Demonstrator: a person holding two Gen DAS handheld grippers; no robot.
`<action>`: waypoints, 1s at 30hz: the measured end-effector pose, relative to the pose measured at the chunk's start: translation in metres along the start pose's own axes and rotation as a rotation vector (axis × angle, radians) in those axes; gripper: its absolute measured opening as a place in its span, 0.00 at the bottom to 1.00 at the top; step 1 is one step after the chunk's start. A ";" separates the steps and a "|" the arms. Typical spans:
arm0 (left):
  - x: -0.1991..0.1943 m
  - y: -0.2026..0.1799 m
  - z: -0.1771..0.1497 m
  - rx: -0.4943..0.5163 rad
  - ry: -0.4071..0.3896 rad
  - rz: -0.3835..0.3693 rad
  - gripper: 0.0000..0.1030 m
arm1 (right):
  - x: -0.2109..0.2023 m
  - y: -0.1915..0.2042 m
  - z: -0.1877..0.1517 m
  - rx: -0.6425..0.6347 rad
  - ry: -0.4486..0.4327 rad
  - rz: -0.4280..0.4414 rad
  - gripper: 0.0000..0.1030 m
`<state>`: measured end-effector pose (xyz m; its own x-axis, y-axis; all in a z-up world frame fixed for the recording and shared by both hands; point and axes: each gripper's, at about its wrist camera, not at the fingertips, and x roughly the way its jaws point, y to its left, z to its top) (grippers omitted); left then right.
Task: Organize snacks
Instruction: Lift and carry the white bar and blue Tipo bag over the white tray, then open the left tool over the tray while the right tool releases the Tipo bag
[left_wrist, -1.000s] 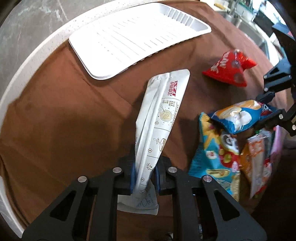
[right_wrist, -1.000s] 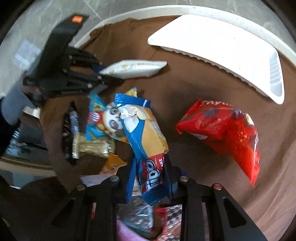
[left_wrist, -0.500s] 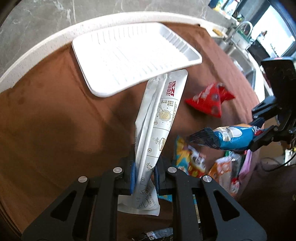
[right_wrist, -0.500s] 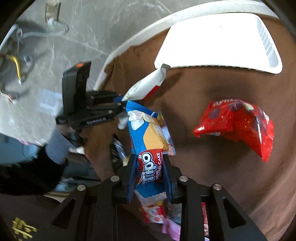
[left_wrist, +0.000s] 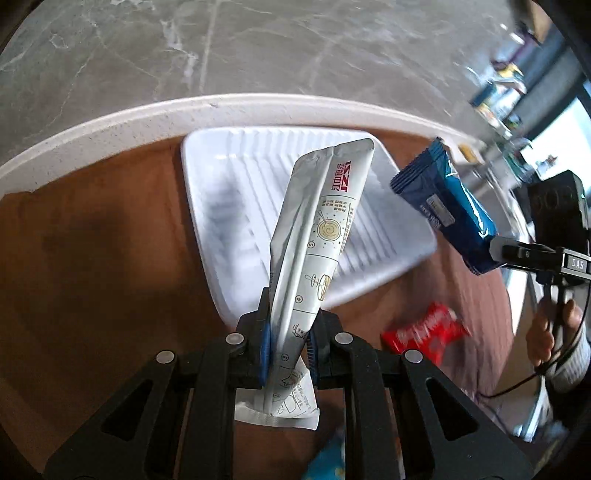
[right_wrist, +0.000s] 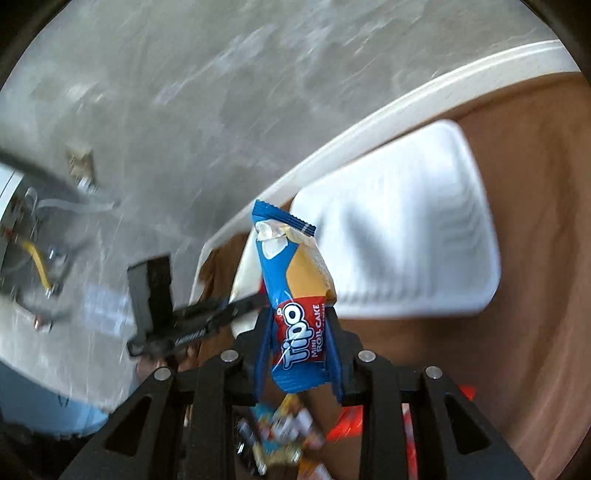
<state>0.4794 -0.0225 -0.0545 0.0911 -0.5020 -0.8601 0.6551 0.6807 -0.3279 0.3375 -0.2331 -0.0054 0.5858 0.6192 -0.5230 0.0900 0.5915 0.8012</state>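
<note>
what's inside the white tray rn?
Nothing visible in the white tray: bare ribbed floor. The silver pouch in the left hand-held gripper is in front of its middle, so that strip is hidden.

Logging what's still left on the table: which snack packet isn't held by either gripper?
The red snack packet, lying on the brown cloth. The white pouch is clamped in the left gripper; the blue Tipo packet in the right gripper.

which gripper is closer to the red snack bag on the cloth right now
Left, likely. The left gripper holds its white packet just beside the red snack bag; the right gripper holds its blue packet farther off, nearer the tray.
</note>
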 end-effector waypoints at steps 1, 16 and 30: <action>0.004 0.000 0.007 -0.001 -0.001 0.013 0.13 | 0.002 -0.004 0.006 0.006 -0.013 -0.019 0.28; 0.067 0.022 0.068 -0.161 0.015 0.081 0.15 | 0.041 -0.045 0.055 0.046 -0.055 -0.259 0.69; 0.035 0.019 0.060 -0.085 -0.118 0.140 0.27 | 0.020 -0.005 0.032 -0.112 -0.063 -0.254 0.74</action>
<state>0.5407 -0.0593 -0.0677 0.2673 -0.4549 -0.8495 0.5644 0.7884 -0.2447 0.3743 -0.2402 -0.0103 0.6048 0.4124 -0.6813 0.1528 0.7795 0.6075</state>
